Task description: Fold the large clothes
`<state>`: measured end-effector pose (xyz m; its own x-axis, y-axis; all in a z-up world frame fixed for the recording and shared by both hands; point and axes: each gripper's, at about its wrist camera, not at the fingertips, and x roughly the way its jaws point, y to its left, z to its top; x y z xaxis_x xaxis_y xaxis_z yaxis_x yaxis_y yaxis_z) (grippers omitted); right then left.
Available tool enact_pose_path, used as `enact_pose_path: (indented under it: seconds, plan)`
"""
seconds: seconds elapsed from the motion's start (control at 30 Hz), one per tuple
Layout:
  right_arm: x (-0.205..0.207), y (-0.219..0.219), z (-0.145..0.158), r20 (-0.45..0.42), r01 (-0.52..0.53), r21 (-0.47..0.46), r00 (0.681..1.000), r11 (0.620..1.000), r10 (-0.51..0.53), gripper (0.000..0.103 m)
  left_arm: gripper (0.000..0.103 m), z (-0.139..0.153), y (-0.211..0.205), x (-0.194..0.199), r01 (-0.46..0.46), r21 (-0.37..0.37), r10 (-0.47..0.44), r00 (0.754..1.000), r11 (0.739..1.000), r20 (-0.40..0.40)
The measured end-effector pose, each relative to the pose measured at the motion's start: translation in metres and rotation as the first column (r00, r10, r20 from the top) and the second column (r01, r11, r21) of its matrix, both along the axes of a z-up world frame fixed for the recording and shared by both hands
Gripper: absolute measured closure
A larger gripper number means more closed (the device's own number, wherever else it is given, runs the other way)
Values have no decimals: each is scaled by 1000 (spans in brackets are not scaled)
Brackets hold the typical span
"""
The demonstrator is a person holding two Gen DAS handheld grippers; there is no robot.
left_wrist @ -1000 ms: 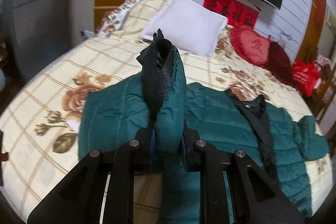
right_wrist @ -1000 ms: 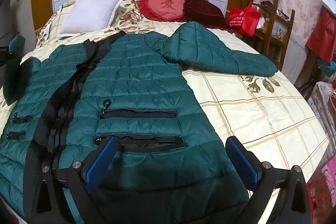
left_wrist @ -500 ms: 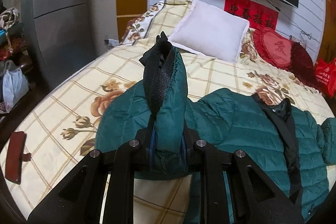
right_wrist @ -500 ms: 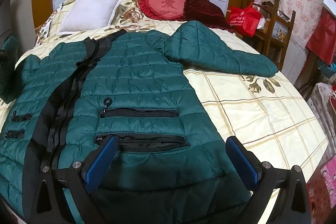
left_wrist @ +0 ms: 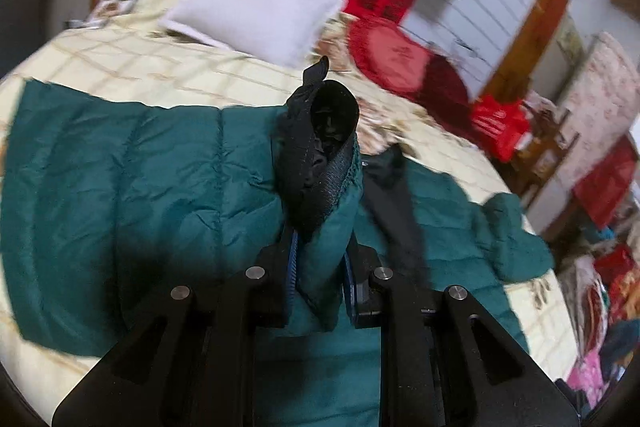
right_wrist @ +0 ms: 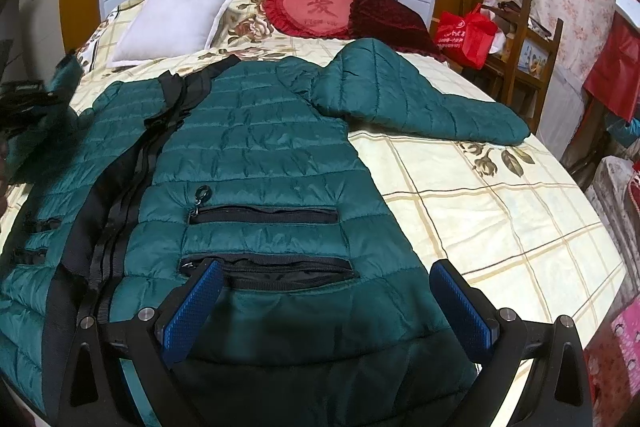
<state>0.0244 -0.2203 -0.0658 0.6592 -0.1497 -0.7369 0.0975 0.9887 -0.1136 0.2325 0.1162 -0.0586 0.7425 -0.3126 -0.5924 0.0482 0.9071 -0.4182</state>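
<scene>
A dark green quilted jacket (right_wrist: 256, 163) lies spread front-up across the bed (right_wrist: 500, 211), its collar toward the head of the bed and its hem at the foot edge. One sleeve (right_wrist: 420, 99) stretches flat toward the bed's right edge, with its cuff near that edge. A black zipper band runs down the jacket's front, and two black zip pockets (right_wrist: 264, 215) sit one above the other on the lower part.

The left tongs (left_wrist: 320, 267) are narrow and clamped on the end of the other sleeve (left_wrist: 324, 187); the green padded cloth is squeezed between the blue pads and the black-lined cuff (left_wrist: 320, 143) stands up past the fingertips. Beyond them in the left wrist view, the jacket's body spreads over the bed's checked, flowered cover; this view is blurred. In the right wrist view the lifted sleeve shows at the bed's left edge, beside the jacket's shoulder.

The right tongs (right_wrist: 324, 311) stand wide with nothing between their blue pads (right_wrist: 192, 307). They hang over the jacket's hem at the foot edge, just below the lower pocket, the two pads either side of that part of the hem; whether they touch the cloth cannot be told.

A white pillow (right_wrist: 176, 23) and a red heart cushion (right_wrist: 312, 11) lie at the head of the bed.
</scene>
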Motion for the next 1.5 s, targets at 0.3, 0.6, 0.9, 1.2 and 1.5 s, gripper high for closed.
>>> enact_pose_path:
  seconds: [0.3, 0.6, 0.9, 1.2, 1.5]
  plan:
    - [3, -6, -3, -12, 13, 14, 1000, 1000, -12, 0, 85, -10, -94, 26, 184, -51, -185, 982, 982, -33]
    - [59, -13, 35, 161, -102, 143, 984, 985, 79, 0, 75, -32, -91, 26, 209, -20, -210, 971, 978, -116]
    - [186, 58, 16, 90, -331, 397, 942, 856, 323, 12, 71, -35, -92, 13, 251, -39, -254, 958, 967, -132]
    - [224, 87, -7, 89, -337, 593, 930, 731, 357, 16, 59, -27, -89, -16, 314, 7, -311, 943, 949, -121]
    - [214, 77, -33, -16, -196, 698, 957, 689, 288, 38, 59, -27, -53, -50, 257, 120, -241, 962, 959, -132]
